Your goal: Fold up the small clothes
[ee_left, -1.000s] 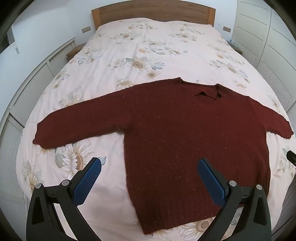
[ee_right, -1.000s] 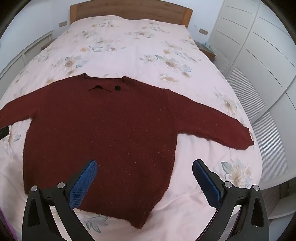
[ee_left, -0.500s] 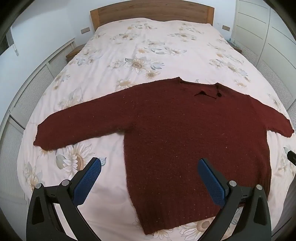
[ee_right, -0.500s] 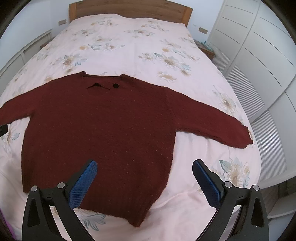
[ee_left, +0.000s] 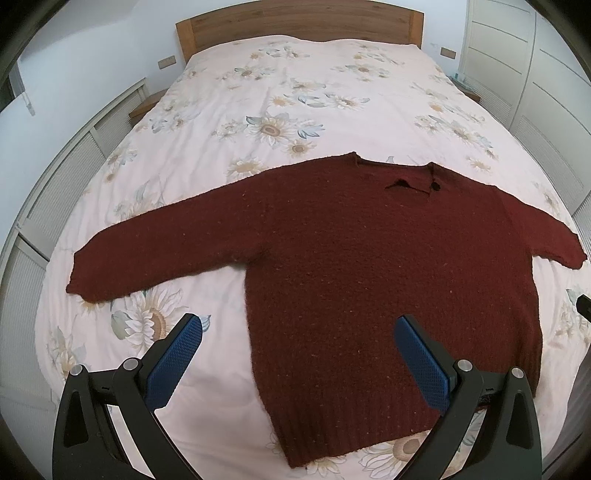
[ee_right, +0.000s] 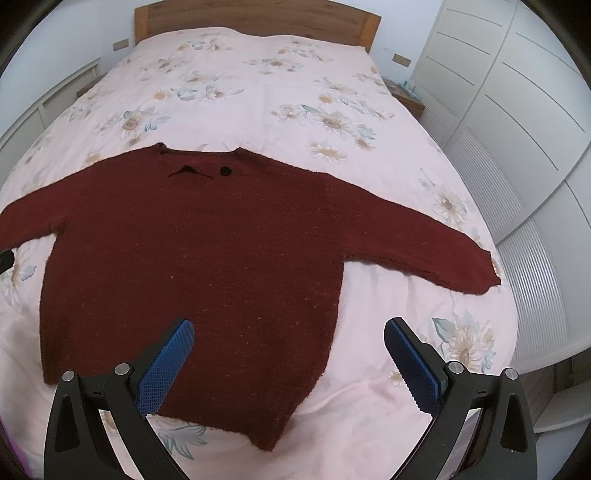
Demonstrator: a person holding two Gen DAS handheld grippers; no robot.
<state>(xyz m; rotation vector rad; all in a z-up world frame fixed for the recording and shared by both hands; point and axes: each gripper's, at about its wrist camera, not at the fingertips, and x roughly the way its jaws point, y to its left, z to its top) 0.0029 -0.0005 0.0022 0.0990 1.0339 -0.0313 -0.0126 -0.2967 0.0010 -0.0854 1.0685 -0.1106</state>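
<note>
Bedding [ee_left: 303, 92] in pale pink with a sunflower print is covering the whole bed, running back to a wooden headboard [ee_left: 299, 20] and dropping away at both long sides, where white louvred panels [ee_left: 55, 192] are standing along the left edge and white wardrobe doors [ee_right: 517, 122] are closing in along the right. A wide stretch of bare cover is lying open between the headboard and the garment, and narrower strips are showing beside each sleeve and below the hem. A dark red knitted sweater [ee_left: 369, 258] is lying flat and face up across the near half of the bed, neckline [ee_left: 410, 181] pointing toward the headboard, both sleeves spread straight out. Its left sleeve [ee_left: 155, 254] is ending short of the left edge of the mattress, while the right sleeve [ee_right: 424, 243] is reaching close to the right edge, its cuff near the drop. The ribbed hem [ee_left: 354, 435] is sitting close to the foot of the bed. The left gripper [ee_left: 297, 332] is hanging above the hem's left corner with its blue pads wide apart and gripping nothing, one pad over bare cover and the other over knit. The right gripper [ee_right: 288, 338] is hovering over the hem's right corner, likewise spread wide and holding nothing, its left pad above the sweater and its right pad above the cover.
</note>
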